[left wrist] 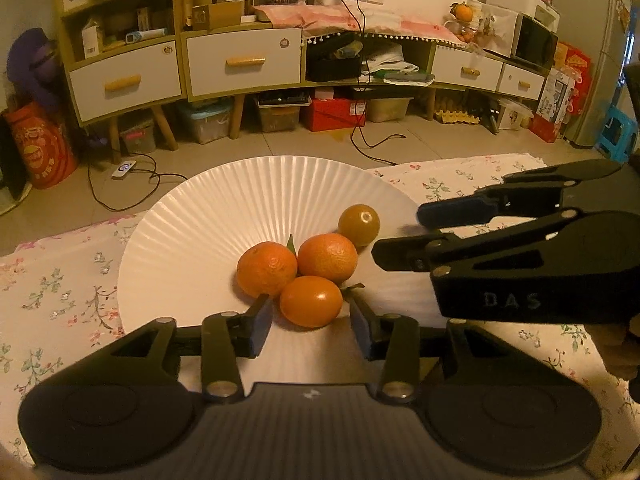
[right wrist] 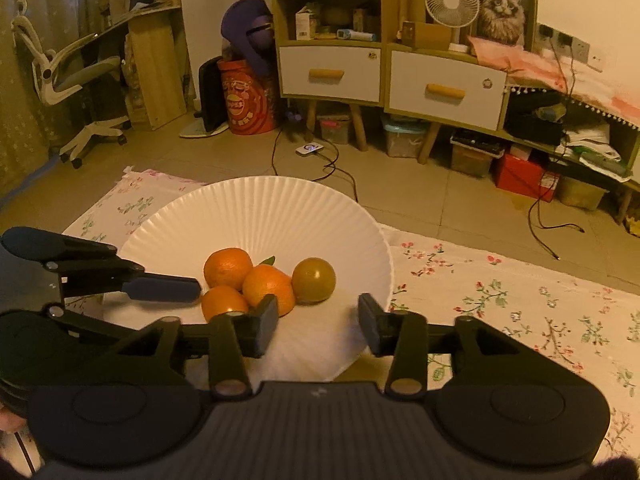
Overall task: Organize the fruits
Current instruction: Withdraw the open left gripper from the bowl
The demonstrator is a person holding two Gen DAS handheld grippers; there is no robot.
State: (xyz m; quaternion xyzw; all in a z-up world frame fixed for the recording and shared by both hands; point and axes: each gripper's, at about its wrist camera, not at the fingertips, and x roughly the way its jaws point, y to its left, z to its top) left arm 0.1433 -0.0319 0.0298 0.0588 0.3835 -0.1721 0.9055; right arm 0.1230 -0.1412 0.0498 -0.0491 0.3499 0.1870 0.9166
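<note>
A white fluted paper plate lies on a floral cloth and holds several fruits in a cluster. Two dimpled tangerines sit side by side, and a smooth orange oval fruit lies nearest. A greenish-brown round fruit sits at the far right. My left gripper is open, its blue pads on either side of the oval fruit's near end without pressing on it. My right gripper is open over the plate's right part, with nothing between its fingers.
The floral tablecloth spreads to both sides of the plate, and its far edge drops to a tiled floor. Beyond stand a low cabinet with white drawers, storage boxes, trailing cables and an office chair.
</note>
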